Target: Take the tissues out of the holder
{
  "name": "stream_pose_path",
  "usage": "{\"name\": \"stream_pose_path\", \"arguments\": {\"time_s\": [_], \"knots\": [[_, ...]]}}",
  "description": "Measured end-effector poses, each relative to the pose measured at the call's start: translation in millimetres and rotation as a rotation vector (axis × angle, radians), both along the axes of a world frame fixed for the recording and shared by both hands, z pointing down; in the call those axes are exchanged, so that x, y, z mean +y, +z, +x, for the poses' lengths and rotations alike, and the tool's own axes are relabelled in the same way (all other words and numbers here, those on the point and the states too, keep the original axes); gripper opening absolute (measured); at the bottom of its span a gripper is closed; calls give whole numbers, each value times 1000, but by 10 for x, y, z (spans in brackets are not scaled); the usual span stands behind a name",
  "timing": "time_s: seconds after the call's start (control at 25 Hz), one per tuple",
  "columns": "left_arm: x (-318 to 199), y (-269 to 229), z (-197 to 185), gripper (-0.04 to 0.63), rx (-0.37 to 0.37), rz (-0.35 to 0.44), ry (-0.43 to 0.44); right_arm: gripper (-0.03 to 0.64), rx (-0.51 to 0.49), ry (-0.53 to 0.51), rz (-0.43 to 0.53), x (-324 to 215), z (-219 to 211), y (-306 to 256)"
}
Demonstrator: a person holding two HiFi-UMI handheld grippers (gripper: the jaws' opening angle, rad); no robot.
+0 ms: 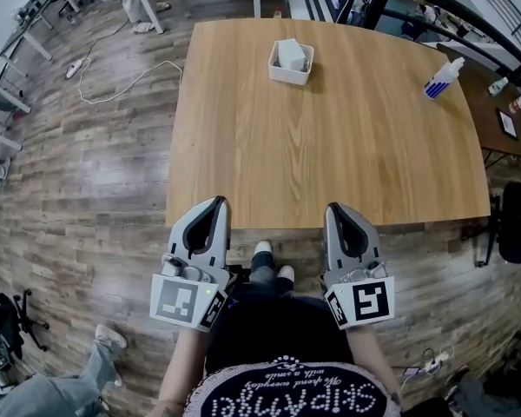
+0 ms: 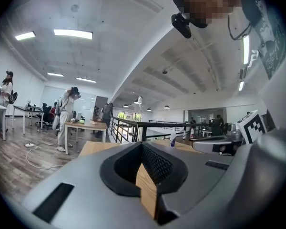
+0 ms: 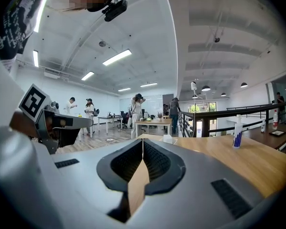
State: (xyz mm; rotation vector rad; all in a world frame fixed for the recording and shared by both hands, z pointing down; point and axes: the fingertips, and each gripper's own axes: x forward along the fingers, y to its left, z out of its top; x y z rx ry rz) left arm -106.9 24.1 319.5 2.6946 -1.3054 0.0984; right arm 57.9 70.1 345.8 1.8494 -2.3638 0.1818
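A white square holder (image 1: 290, 62) with white tissues (image 1: 290, 52) standing in it sits at the far middle of the wooden table (image 1: 330, 146). It shows small and far off in the right gripper view, holder (image 3: 168, 139). My left gripper (image 1: 215, 203) and right gripper (image 1: 335, 207) hover side by side at the table's near edge, far from the holder. Both point toward the table. The jaws of each meet at the tips with nothing between them, as the left gripper (image 2: 142, 145) and right gripper (image 3: 143, 142) views show.
A white spray bottle (image 1: 443, 78) with blue print lies near the table's far right corner; the same bottle (image 3: 237, 132) stands out in the right gripper view. A railing (image 1: 434, 7) runs behind the table. Cables (image 1: 113, 81) trail on the wooden floor at left. People stand at desks in the background.
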Motion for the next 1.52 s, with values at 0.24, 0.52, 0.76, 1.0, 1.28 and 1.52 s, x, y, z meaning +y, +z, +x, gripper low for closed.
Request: {"name": "stream_pose_path", "arguments": {"time_s": [0.24,0.52,0.76,1.0,1.28,1.52], "knots": [[-165,61,152,5,-5,-32,64,13,22,50,-5,-264,31,-28],[-290,74,139,5,11,-45,70,12,26,56,-8,-393,25,-2],[-402,112,15,5,22,-50,48,13,26,49,-19,-468,-10,41],[-509,120,-90,5,33,-57,37,12,22,59,-27,-473,-51,63],[-573,147,-166,5,30,-61,11,14,18,58,-33,-467,-32,109],[-607,195,-132,5,31,-89,-25,12,12,38,-35,-552,66,113]]}}
